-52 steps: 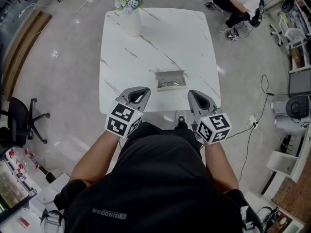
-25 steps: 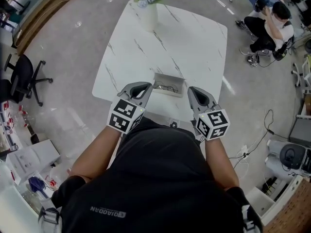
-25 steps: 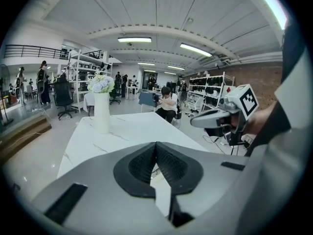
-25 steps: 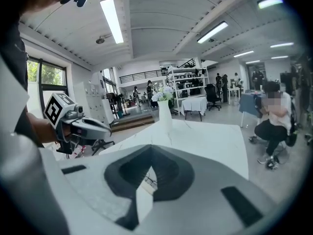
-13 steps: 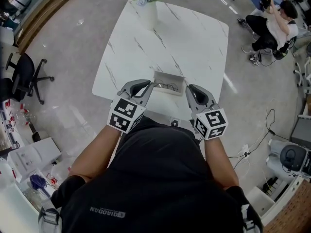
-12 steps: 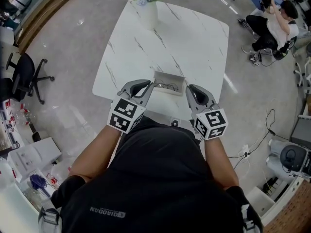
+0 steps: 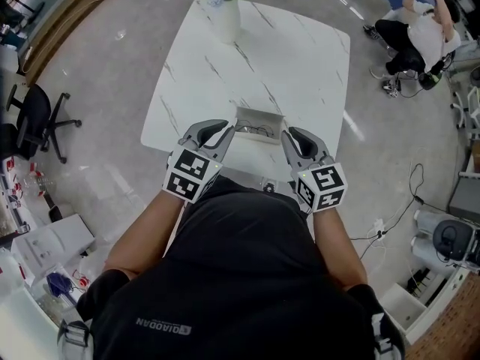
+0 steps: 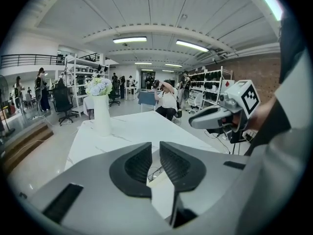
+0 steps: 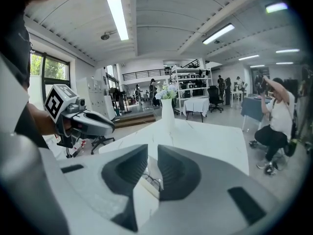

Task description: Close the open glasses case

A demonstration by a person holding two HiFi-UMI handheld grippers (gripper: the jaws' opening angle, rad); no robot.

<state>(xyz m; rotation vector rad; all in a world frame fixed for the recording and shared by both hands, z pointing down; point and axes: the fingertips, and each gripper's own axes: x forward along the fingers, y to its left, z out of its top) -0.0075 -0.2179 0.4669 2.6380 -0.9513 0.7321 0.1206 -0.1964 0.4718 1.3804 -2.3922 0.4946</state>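
Note:
The open glasses case [image 7: 259, 124], a grey box with spectacles lying inside, sits near the front edge of the white marble table [image 7: 292, 58]. In the head view my left gripper [image 7: 223, 127] is at the case's left end and my right gripper [image 7: 288, 133] at its right end, both very close to it. Both jaw pairs stand nearly together and hold nothing. In the left gripper view the case [image 8: 155, 173] shows through the narrow gap below my left gripper [image 8: 155, 148]. In the right gripper view the spectacles [image 9: 153, 181] show just past my right gripper [image 9: 152, 151].
A white vase [image 7: 225, 17] with pale blue flowers stands at the table's far left corner. A person [image 7: 416, 32] crouches on the floor beyond the far right corner. An office chair [image 7: 34, 122] stands on the floor at left, with shelves and cables at right.
Both grippers have moved forward over the table's front edge and inward, from well short of the case to flanking its two ends. The case still stands open.

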